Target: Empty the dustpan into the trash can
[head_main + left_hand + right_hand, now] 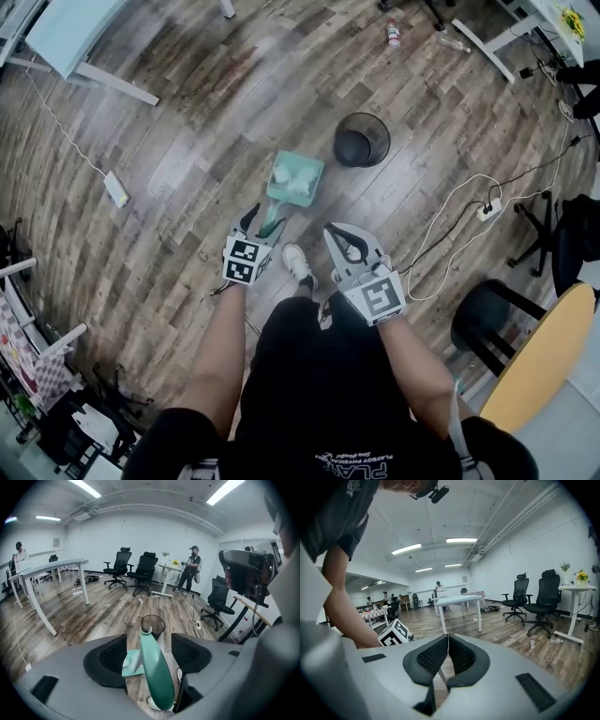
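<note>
The left gripper [262, 220] points down and forward with its jaws wide apart. Beside it, the right gripper [336, 234] has its jaws pressed together. Both forearms [220, 347] reach forward.

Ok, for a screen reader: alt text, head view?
Seen from above, the open left gripper straddles the handle of a teal dustpan on wood floor, white scraps inside. A black trash can stands beyond; the right gripper is shut.

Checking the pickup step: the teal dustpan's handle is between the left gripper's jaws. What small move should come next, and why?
Probably close the left gripper on the dustpan handle. Its jaws stand apart on either side, not pressing it; the dustpan lies on the floor with white scraps inside, and the trash can waits just beyond.
</note>
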